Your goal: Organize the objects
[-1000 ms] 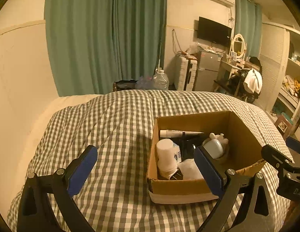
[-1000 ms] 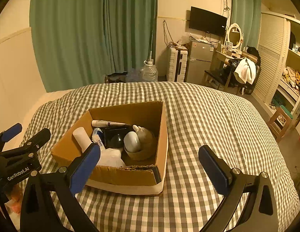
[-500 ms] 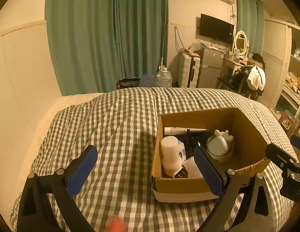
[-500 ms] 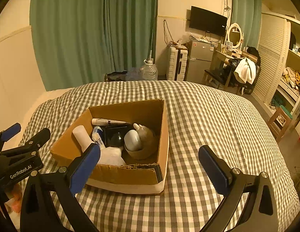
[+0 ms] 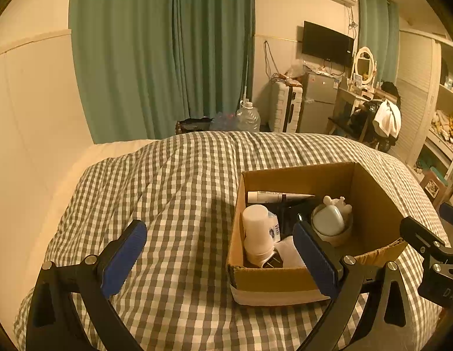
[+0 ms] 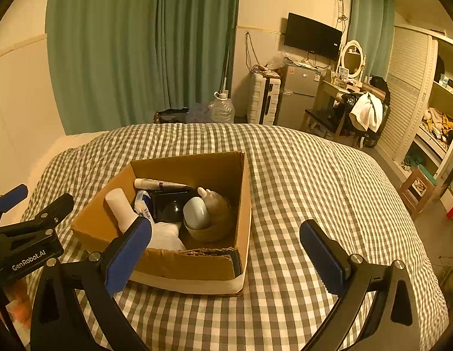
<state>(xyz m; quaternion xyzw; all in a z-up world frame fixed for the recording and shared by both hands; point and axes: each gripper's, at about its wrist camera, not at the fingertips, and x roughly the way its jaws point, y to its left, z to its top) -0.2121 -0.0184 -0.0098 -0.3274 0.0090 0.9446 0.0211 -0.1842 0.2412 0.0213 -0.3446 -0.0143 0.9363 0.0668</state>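
Observation:
An open cardboard box [image 5: 372, 201] [image 6: 226, 266] sits on the checked bed cover. Inside lie a white bottle [image 5: 255, 231] [image 6: 119, 207], a white tube [image 5: 273, 196] [image 6: 156, 184], a black case [image 6: 168, 207], a small blue-white packet [image 6: 143, 204], a white cloth [image 6: 165, 235] and a bowl holding a pale blue object and a figurine [image 5: 330, 222] [image 6: 207, 215]. My left gripper [image 5: 220, 257] is open and empty, left of the box's front. My right gripper [image 6: 226, 256] is open and empty above the box's near right corner.
The bed cover [image 6: 314, 181] spreads around the box. Beyond the bed are green curtains [image 5: 168, 52], a water jug [image 6: 222, 109], a suitcase [image 6: 264, 99], a small fridge [image 6: 296, 96], a dressing table with a chair and shelves at right.
The left wrist view has drawn back and tilted up slightly, so the box sits a little lower and further right. The right wrist view is almost unchanged. Both grippers stay open.

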